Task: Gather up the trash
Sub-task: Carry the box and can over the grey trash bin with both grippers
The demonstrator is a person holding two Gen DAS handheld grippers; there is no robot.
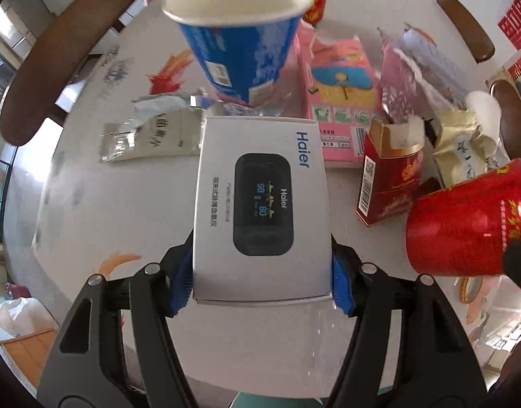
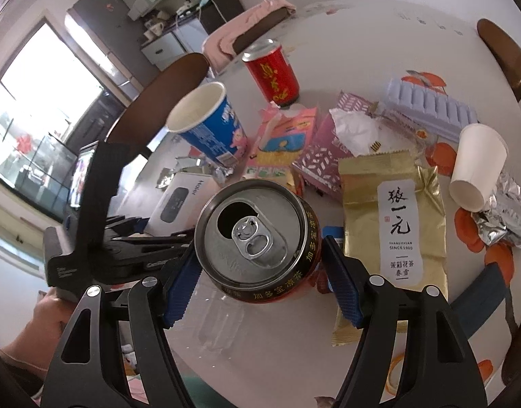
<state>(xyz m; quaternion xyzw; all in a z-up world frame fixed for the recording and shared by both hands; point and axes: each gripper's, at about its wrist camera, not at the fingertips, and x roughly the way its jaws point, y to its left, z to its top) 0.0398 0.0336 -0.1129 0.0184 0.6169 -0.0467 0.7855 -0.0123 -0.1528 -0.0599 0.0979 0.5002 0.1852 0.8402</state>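
white Haier box (image 1: 260,204) flat, clamped; opened red can (image 2: 253,234) upright, seemingly lifted

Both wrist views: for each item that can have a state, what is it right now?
White Haier cardboard box: closed, clamped in left gripper.
Opened red drink can: tab hole open, clamped in right gripper.
Blue paper cup: upright, looks empty.
White paper cup: tipped over.
Second red can: upright.
Red cigarette pack: lid open.
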